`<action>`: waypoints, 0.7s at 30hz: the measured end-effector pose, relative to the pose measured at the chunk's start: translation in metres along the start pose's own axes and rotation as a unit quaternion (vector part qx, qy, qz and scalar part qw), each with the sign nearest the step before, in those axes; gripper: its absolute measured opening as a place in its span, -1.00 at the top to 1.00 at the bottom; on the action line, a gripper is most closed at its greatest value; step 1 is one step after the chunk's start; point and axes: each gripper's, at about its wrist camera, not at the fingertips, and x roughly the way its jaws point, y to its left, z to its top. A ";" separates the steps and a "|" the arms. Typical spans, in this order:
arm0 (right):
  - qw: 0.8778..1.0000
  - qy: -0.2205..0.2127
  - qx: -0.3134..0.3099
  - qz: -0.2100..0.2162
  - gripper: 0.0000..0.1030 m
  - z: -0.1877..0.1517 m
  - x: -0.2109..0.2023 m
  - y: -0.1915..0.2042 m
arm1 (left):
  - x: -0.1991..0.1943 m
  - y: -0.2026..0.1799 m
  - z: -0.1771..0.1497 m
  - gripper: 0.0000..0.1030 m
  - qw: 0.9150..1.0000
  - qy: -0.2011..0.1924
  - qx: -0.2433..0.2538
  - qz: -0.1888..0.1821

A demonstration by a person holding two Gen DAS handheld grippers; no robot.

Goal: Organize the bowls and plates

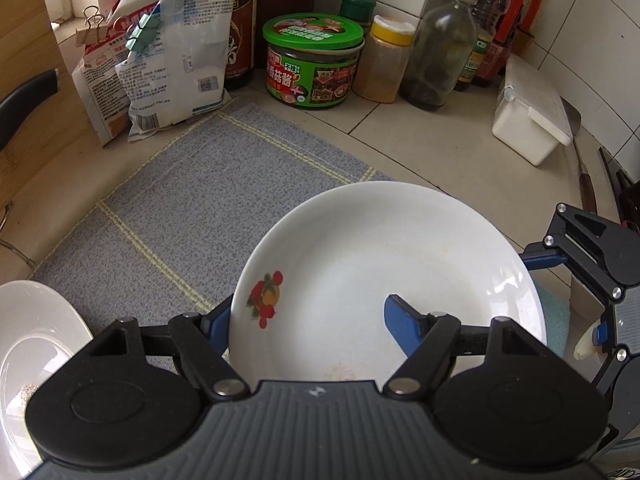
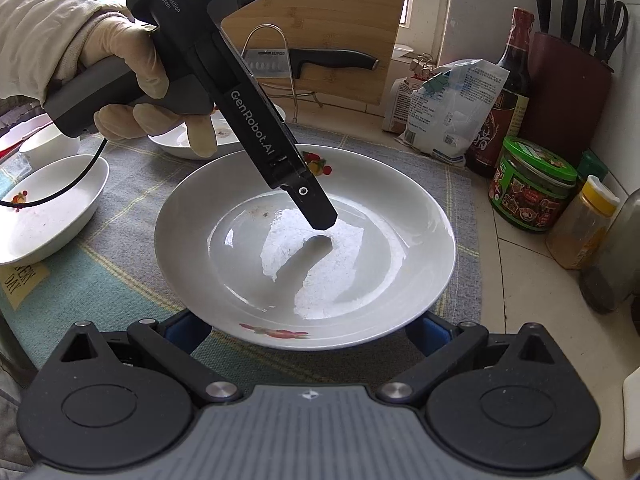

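Note:
A white deep plate with fruit prints (image 1: 384,272) (image 2: 304,248) sits over the grey-blue cloth mat (image 1: 192,208). My left gripper (image 1: 308,320) straddles its near-left rim, one blue finger outside (image 1: 218,324), one inside the plate (image 1: 404,324); the jaws look wide apart. In the right wrist view the left gripper (image 2: 316,208) reaches into the plate from above. My right gripper (image 2: 308,334) has its blue fingers (image 2: 186,330) spread beneath the plate's near rim; it shows at the plate's right edge in the left view (image 1: 560,256). More white dishes lie at the left (image 2: 44,208) (image 2: 180,140) (image 1: 36,344).
Jars, sauce bottles and clipped bags (image 1: 312,60) line the back wall. A white lidded box (image 1: 532,116) stands at right. A cutting board with a knife (image 2: 332,60) leans behind; a knife block (image 2: 568,80) is at the far right.

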 end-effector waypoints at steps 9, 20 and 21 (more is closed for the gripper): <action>1.000 0.005 0.011 -0.011 -1.00 0.003 0.012 -0.018 | 0.017 0.005 0.014 -0.46 1.000 -0.009 -0.002 0.003; 1.000 0.012 0.019 -0.020 -1.00 0.003 0.024 -0.031 | 0.032 0.007 0.022 -0.46 1.000 -0.019 -0.006 0.007; 0.999 0.014 0.020 -0.021 -1.00 0.003 0.025 -0.032 | 0.033 0.007 0.022 -0.46 1.000 -0.020 -0.007 0.008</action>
